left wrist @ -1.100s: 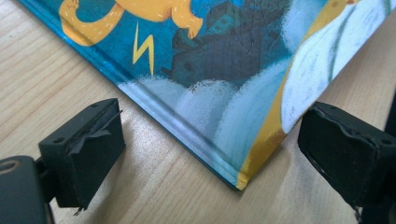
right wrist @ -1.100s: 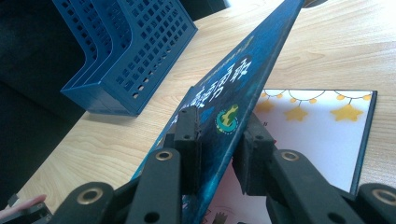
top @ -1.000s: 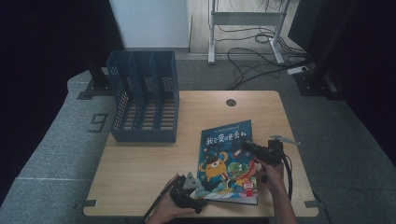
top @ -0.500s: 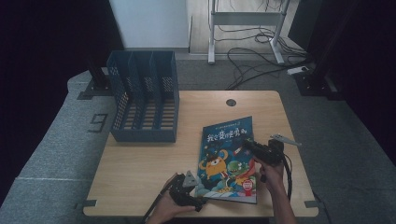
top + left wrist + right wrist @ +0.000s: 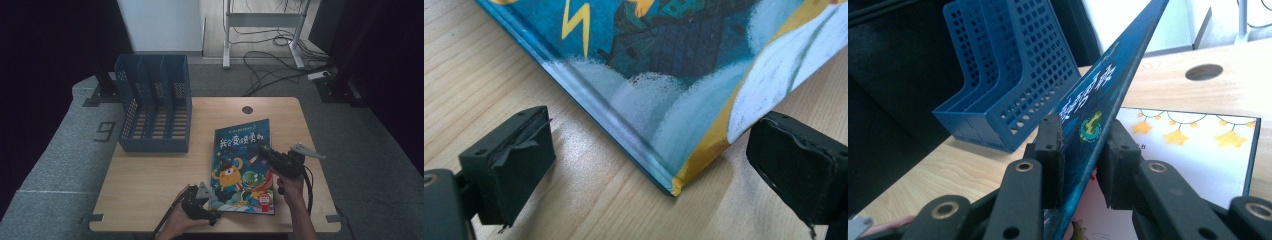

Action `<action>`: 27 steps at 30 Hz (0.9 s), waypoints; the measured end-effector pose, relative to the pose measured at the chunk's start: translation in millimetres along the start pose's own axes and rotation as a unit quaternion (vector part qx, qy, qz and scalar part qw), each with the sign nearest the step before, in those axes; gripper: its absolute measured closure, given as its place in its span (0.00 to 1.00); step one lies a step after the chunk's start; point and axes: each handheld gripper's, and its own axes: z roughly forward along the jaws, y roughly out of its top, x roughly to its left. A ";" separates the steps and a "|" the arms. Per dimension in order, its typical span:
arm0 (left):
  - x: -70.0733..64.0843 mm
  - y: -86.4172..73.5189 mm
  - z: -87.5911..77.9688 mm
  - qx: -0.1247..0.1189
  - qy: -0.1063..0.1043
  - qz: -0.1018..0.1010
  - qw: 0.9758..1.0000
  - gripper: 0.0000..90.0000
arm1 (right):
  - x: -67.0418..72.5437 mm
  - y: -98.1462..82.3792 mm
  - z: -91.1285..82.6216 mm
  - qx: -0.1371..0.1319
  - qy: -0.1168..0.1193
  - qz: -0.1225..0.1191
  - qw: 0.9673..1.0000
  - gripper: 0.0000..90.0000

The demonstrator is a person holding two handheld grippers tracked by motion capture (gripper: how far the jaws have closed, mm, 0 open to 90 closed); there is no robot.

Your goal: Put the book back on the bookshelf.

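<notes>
The right hand-held gripper (image 5: 1080,150) is clamped on the book's (image 5: 242,165) front cover, lifting it open at lower right of the tabletop (image 5: 155,180). The left hand-held gripper (image 5: 649,165) gapes around the book's corner; unpinned, the book could slide.

High view is looking down from 6 o'clock; both gripper views are closing in on the shared book (image 5: 242,167).

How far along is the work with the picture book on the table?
Done: the right gripper has clamped the blue picture book's front cover and raised it off the starry first page. In hand: the open left gripper brackets the book's corner. Left: the blue mesh file rack holds nothing.
</notes>
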 end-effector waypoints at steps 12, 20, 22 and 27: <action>1.9 1.2 0.7 0.001 0.003 -0.003 1.000 0.05 | 9.2 2.7 -3.5 -0.020 0.003 -0.018 1.000 0.81; 3.2 3.0 1.0 0.006 0.003 -0.004 1.000 0.04 | 15.0 4.3 -5.9 -0.036 0.014 -0.030 0.999 0.81; 3.6 3.5 0.9 0.008 0.002 -0.003 1.000 0.04 | 18.1 5.3 -7.1 -0.041 0.019 -0.035 0.998 0.81; 4.5 4.4 1.0 0.013 0.000 -0.002 1.000 0.04 | 23.5 7.3 -9.1 -0.046 0.024 -0.047 0.998 0.81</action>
